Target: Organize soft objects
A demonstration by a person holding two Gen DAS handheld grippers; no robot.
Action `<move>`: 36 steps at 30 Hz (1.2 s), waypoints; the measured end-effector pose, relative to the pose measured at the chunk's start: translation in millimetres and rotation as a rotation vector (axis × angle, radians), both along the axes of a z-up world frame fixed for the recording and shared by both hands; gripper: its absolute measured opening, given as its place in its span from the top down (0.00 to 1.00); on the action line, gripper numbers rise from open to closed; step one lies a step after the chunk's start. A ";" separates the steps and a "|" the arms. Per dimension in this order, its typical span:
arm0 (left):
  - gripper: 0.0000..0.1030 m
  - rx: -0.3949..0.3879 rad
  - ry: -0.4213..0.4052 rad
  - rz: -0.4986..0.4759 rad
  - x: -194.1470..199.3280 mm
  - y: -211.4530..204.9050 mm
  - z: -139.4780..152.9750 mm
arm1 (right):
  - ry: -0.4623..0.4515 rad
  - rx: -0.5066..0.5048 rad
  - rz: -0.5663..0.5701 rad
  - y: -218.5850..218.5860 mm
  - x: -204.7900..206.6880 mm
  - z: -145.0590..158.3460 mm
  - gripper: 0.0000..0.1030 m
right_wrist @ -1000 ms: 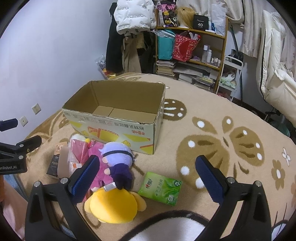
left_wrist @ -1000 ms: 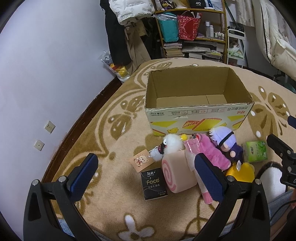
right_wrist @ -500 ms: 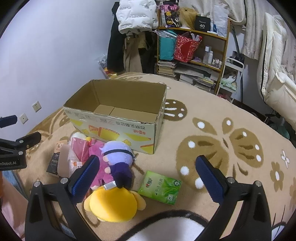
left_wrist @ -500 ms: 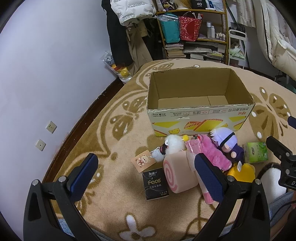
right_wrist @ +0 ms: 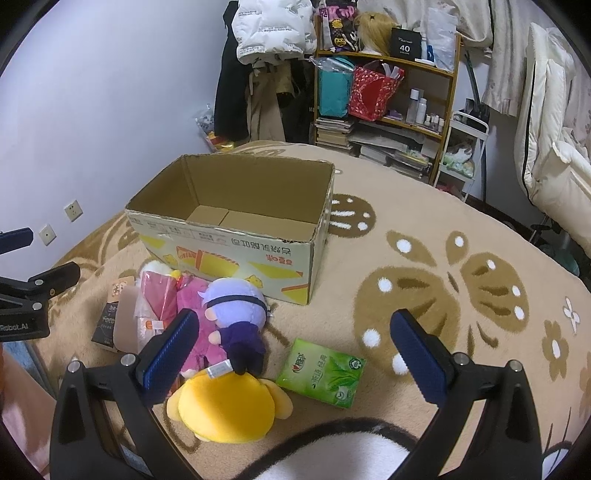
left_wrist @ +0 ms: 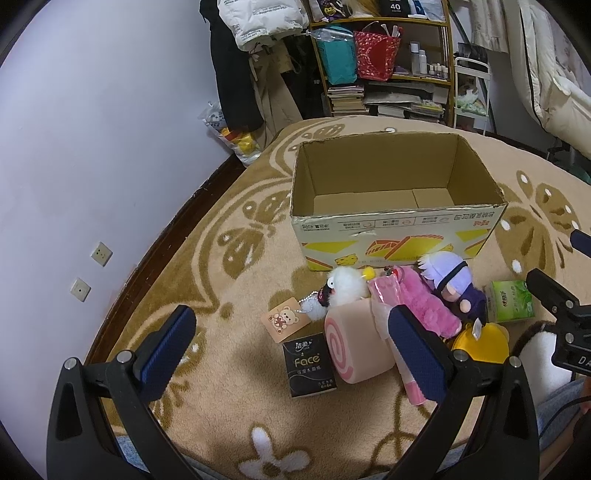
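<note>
My left gripper (left_wrist: 291,345): jaws spread wide, holding nothing, above the rug.
My right gripper (right_wrist: 293,345): also wide apart and empty-handed, over the toys.
Surface: a tan rug (left_wrist: 221,391) with brown butterfly and white flower patterns; dark floor shows at its edge.
Cardboard box (left_wrist: 391,221): open-topped, upright on the rug, nothing visible inside.
Soft things: heaped just in front of the box: pink swirl cushion (left_wrist: 356,345), white fluffy toy (left_wrist: 343,290), pink plush (left_wrist: 428,306), purple-haired doll (right_wrist: 236,314), yellow plush (right_wrist: 225,406).
Packs: black tissue pack (left_wrist: 309,363) beside the cushion; green tissue pack (right_wrist: 323,373) near the doll.
Room: lilac wall with sockets (left_wrist: 90,271), cluttered shelf (right_wrist: 388,110), hung coats (right_wrist: 273,33).
</note>
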State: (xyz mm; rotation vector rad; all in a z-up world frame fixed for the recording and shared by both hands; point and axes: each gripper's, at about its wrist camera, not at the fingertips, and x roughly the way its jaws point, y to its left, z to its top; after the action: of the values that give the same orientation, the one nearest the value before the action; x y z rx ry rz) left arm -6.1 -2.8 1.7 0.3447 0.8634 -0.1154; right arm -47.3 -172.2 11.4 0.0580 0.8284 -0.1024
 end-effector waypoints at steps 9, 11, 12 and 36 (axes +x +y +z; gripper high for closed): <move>0.00 0.008 0.048 -0.017 6.0 -6.4 -8.4 | 0.014 0.019 0.006 -1.7 5.7 -6.7 0.00; 0.00 0.012 0.066 -0.022 9.2 -8.9 -12.3 | 0.027 0.028 0.008 -1.3 9.3 -9.8 0.00; 0.00 0.013 0.074 -0.022 11.2 -10.1 -14.0 | 0.034 0.033 0.010 -0.9 11.1 -10.9 0.00; 0.08 -0.102 0.229 -0.039 45.1 -38.7 -56.3 | 0.130 0.181 0.072 -7.7 56.1 -47.6 0.19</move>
State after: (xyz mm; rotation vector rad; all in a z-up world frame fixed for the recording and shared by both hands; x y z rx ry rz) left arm 39.1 -41.5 -54.5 0.2559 1.0735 -0.2377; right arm 8.8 -179.9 -36.2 0.1934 0.9671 0.0372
